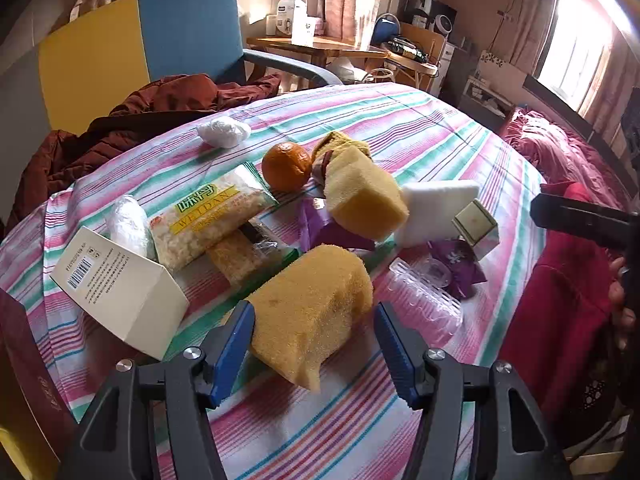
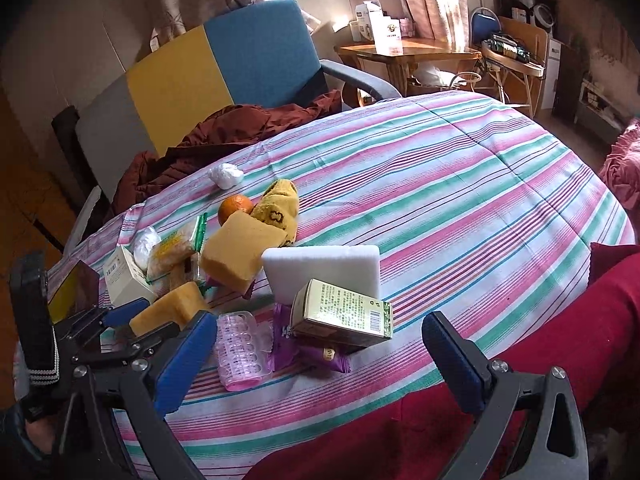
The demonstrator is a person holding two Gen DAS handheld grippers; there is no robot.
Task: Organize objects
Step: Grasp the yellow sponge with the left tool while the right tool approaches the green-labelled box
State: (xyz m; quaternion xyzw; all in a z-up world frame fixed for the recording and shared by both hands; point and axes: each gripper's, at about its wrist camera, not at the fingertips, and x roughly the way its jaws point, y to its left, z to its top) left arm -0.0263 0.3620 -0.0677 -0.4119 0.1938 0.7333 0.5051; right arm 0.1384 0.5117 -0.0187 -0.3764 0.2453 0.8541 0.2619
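A pile of objects lies on the striped tablecloth [image 1: 420, 128]. My left gripper [image 1: 314, 354] is open, its blue fingers on either side of a yellow sponge [image 1: 312, 308], not clamped. It also shows in the right wrist view [image 2: 172, 308]. A second yellow sponge [image 1: 366, 200], an orange [image 1: 286, 166], a white sponge [image 1: 434, 206], a small gold box [image 1: 478, 226], a clear plastic tray [image 1: 424, 300] and a snack packet [image 1: 208, 220] lie beyond. My right gripper [image 2: 320, 360] is open and empty, just short of the gold box [image 2: 344, 314] and pink tray [image 2: 240, 350].
A white carton [image 1: 116, 288] lies at the left by a dark red box [image 1: 24, 368]. A brown jacket [image 1: 132, 120] lies on a yellow and blue chair [image 1: 140, 44] behind the table. Purple wrappers [image 2: 304, 344] lie under the gold box. A red garment [image 2: 520, 360] is at the right.
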